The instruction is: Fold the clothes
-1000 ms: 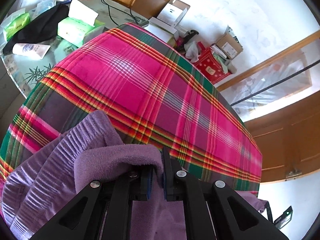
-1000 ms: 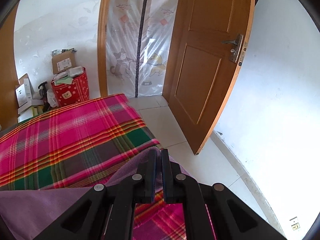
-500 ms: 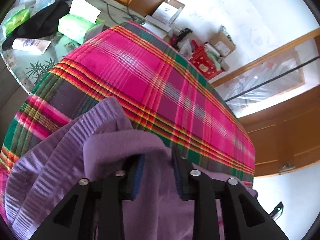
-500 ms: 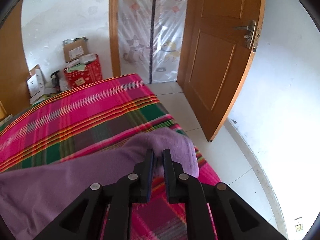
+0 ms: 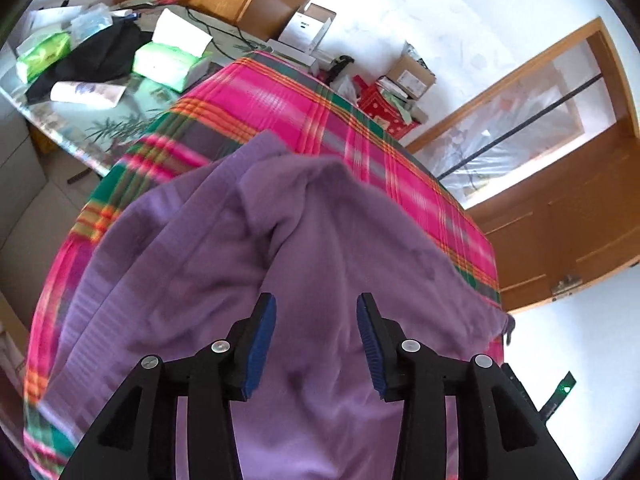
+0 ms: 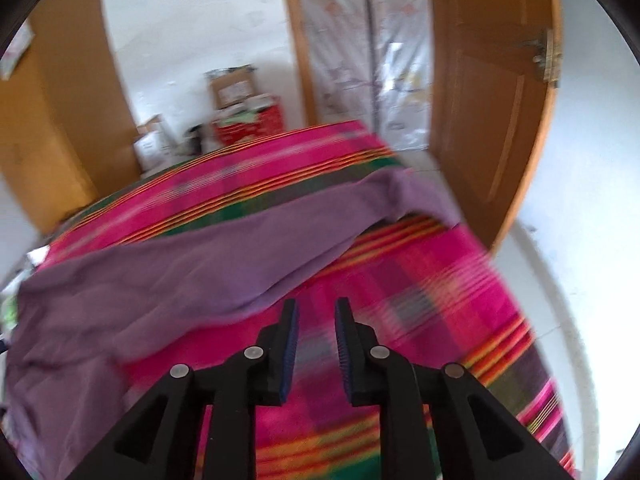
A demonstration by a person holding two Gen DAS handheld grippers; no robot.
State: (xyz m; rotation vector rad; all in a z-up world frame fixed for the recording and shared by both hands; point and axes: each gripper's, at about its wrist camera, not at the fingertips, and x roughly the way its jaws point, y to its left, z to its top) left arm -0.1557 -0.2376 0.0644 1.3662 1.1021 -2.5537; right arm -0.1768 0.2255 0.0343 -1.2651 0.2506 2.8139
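Purple garment (image 5: 304, 240) lies rumpled on the plaid bed (image 5: 288, 100); left tool (image 5: 316, 312) and right tool (image 6: 316, 316) are both opening, gripping nothing.

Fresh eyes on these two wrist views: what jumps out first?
The bright pink plaid blanket covering the bed dominates both views. A purple garment lies across it, bunched near the left tool, whose jaws are opening with no cloth pinched. The right tool, also opening, sits over bare blanket.

purple garment (image 6: 168, 292): left edge cropped | plaid blanket (image 6: 420, 280): motion-blurred
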